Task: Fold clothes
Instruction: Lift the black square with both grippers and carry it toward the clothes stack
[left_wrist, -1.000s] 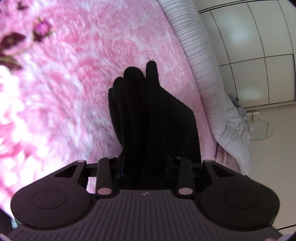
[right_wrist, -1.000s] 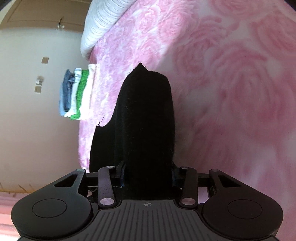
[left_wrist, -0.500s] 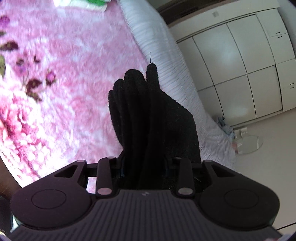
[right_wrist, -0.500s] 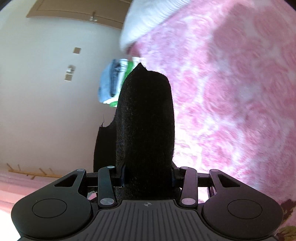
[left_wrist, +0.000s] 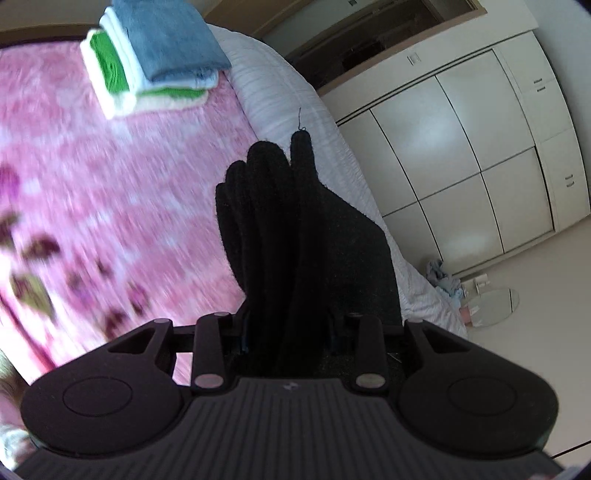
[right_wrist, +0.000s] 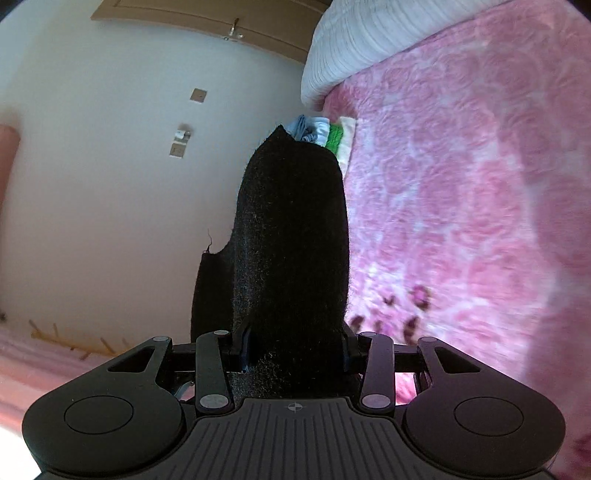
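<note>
Both hand-held grippers, left (left_wrist: 288, 332) and right (right_wrist: 295, 347), pinch bunched folds of one black knit garment (left_wrist: 306, 236), held above the pink bed (left_wrist: 110, 206). Soft, light, floppy, fuzzy; probably grips best at edges or corners.

Bed (left_wrist: 92, 206) with pink floral blanket (right_wrist: 461, 221) spreads ahead and below left gripper (left_wrist: 288, 332). Folded stack (left_wrist: 155, 62), blue on white and green, lies far ahead-left on blanket. White striped pillow (left_wrist: 288, 107) just beside stack, ahead of gripper.
</note>
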